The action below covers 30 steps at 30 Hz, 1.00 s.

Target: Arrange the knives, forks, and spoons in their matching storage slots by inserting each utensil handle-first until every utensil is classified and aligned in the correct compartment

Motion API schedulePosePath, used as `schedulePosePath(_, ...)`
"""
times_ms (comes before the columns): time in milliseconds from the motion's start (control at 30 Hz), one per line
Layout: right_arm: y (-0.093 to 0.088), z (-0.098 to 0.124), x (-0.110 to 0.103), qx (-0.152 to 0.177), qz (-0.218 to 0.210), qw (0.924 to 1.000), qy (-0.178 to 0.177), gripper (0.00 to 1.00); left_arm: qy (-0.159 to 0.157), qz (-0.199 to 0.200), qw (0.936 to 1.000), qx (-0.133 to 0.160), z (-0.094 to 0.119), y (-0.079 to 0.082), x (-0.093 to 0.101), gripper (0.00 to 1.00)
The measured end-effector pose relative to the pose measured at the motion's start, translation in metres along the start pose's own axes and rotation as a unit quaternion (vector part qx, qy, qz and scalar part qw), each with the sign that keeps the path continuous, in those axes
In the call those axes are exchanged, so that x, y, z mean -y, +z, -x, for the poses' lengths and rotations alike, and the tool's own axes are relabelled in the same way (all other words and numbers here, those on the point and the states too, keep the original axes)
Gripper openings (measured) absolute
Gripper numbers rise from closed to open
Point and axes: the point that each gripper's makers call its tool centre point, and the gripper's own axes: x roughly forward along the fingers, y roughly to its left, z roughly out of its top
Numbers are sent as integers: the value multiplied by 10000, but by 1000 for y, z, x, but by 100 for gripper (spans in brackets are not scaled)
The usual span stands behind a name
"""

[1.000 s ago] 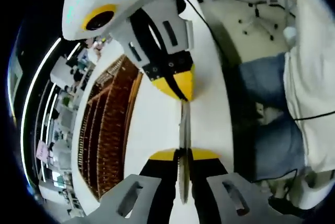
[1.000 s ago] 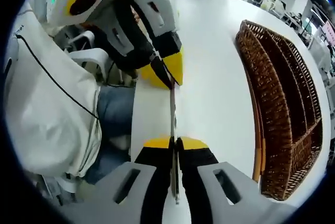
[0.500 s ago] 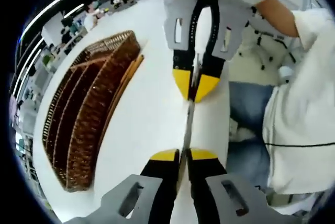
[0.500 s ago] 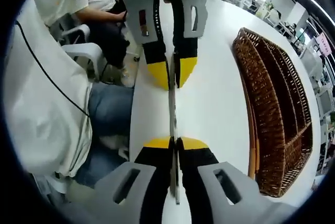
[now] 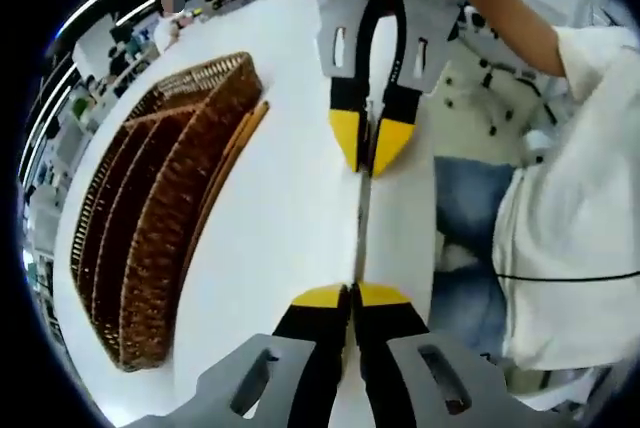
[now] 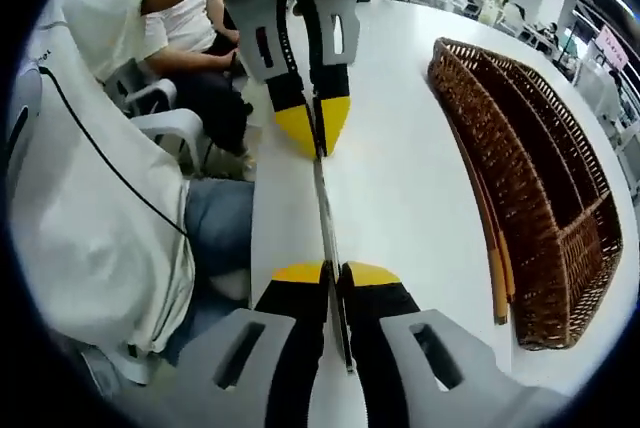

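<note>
Both of my grippers pinch one thin utensil (image 5: 361, 233) between them, end to end, just above the white table (image 5: 290, 198). My left gripper (image 5: 351, 295) has its yellow-tipped jaws pressed together on the near end, and in the left gripper view my right gripper (image 5: 369, 153) clamps the far end. Seen from the other side, the right gripper (image 6: 334, 273) is clenched on its end of the utensil (image 6: 322, 210) while the left gripper (image 6: 312, 133) bites the opposite tip.

I see it edge-on, so I cannot tell whether it is a knife, fork or spoon (it reads only as a flat metal strip). I judge it light, rigid and slick, and likely to pivot if held at a single point, so I should grip across the flat, near the working end, leaving the handle free to lead into a slot.

Off to one side, well apart from the utensil, lies the wicker organiser (image 5: 150, 228), its long compartments (image 6: 545, 158) running roughly parallel to the strip I hold.
</note>
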Motion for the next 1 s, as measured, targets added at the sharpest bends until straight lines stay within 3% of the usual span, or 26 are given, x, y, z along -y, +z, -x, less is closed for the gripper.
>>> schedulePosePath(67,1,0,2,11,194,9998,-15,4,15,98,9999,25,0,-1,-3,3)
schedulePosePath(233,1,0,4,81,62,9999,-115,4,53,-41,10000,40,0,1,-8,3)
schedulePosePath(267,2,1,12,90,37,9999,-132,4,64,-30,10000,30,0,1,-8,3)
schedulePosePath(367,3,1,17,102,-125,9996,-244,4,129,-303,9995,8,-2,3,-6,3)
schedulePosePath(467,4,0,15,128,68,9995,-288,4,174,-541,9982,-169,-3,3,-2,2)
schedulePosePath(600,5,0,18,292,-68,9989,-347,4,213,-626,9975,-261,-5,7,-13,1)
schedulePosePath(667,6,0,19,561,-257,9975,-342,4,185,-622,9977,-185,-4,5,-16,1)
schedulePosePath(767,5,1,20,876,-396,9947,-374,4,25,-212,9997,124,-4,6,-23,2)
schedulePosePath(867,7,0,17,819,-345,9949,-470,3,116,-276,9995,115,-6,7,-32,2)
schedulePosePath(1000,8,0,27,728,-290,9954,-550,3,208,-334,9992,-16,-5,8,-37,1)
